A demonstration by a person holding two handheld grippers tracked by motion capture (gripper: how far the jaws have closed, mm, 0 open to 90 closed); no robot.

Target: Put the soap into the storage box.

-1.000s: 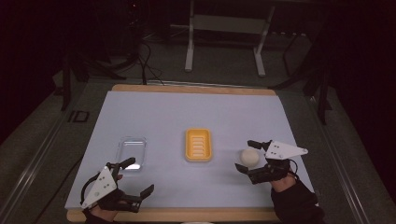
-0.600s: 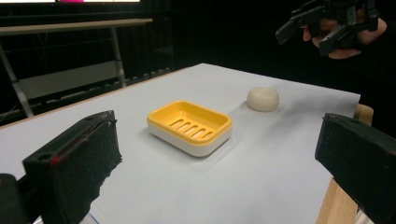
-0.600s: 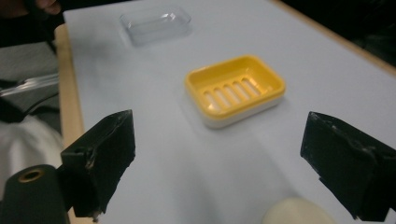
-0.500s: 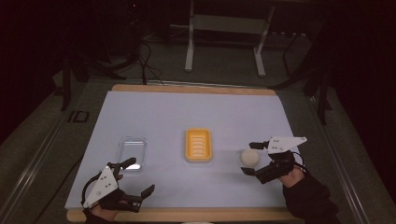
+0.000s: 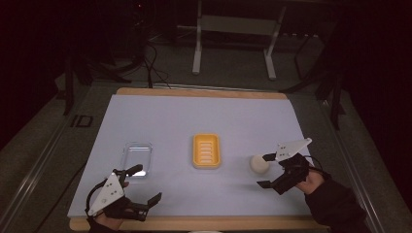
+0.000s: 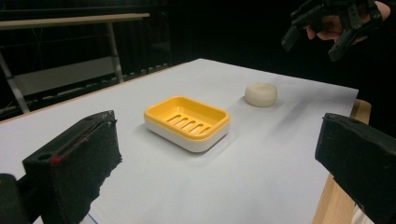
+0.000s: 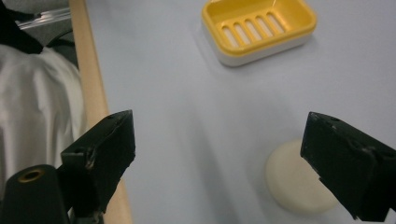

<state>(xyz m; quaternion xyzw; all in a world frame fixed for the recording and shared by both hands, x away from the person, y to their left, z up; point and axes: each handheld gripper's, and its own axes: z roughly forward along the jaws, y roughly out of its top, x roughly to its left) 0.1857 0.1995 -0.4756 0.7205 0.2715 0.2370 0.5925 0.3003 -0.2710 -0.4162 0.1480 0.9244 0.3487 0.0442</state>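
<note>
Near the table's right edge, the soap (image 5: 259,164) lay just left of the wide-open right gripper (image 5: 266,171) (round, no long axis), well right of the dish (image 5: 206,150).

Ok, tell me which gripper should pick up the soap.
Right. The right gripper hangs open just beside the soap, which lies partly behind one jaw in the right gripper view. The left gripper is open too, but across the table, past the dish.

Black two-jaw gripper (image 5: 266,171) with grey three-cornered plate; dark sleeve (image 5: 335,206).
</note>
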